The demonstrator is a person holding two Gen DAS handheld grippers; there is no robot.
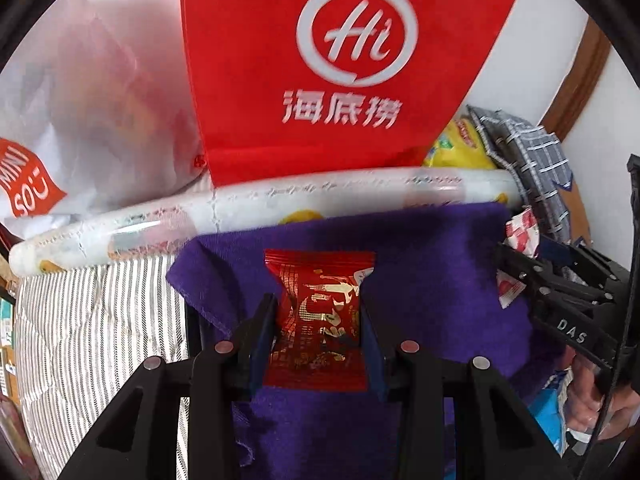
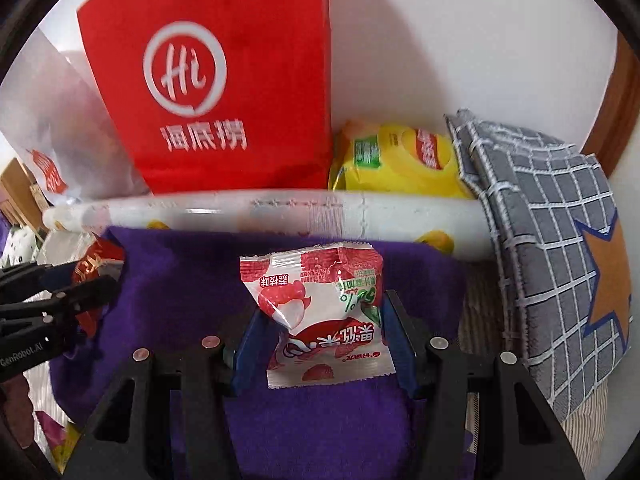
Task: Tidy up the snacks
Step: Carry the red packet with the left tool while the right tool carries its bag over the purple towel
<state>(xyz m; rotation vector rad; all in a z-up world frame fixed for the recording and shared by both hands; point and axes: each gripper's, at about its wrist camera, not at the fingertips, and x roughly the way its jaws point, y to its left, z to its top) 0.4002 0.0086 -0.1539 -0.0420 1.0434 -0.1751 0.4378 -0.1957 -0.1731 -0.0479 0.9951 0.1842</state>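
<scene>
Snacks sit one in each gripper above a purple cloth (image 1: 420, 280): the left gripper (image 1: 318, 320) clamps a red and gold packet (image 1: 320, 312), the right gripper (image 2: 320, 328) clamps a white and red lychee packet (image 2: 320, 320). Behind stand a red bag (image 2: 224, 80) and a yellow pouch (image 2: 400, 160).

I see a plain white wall (image 2: 460, 40) filling the upper right of both views, with brown wooden trim (image 2: 624, 104) curving down the far right edge.
</scene>
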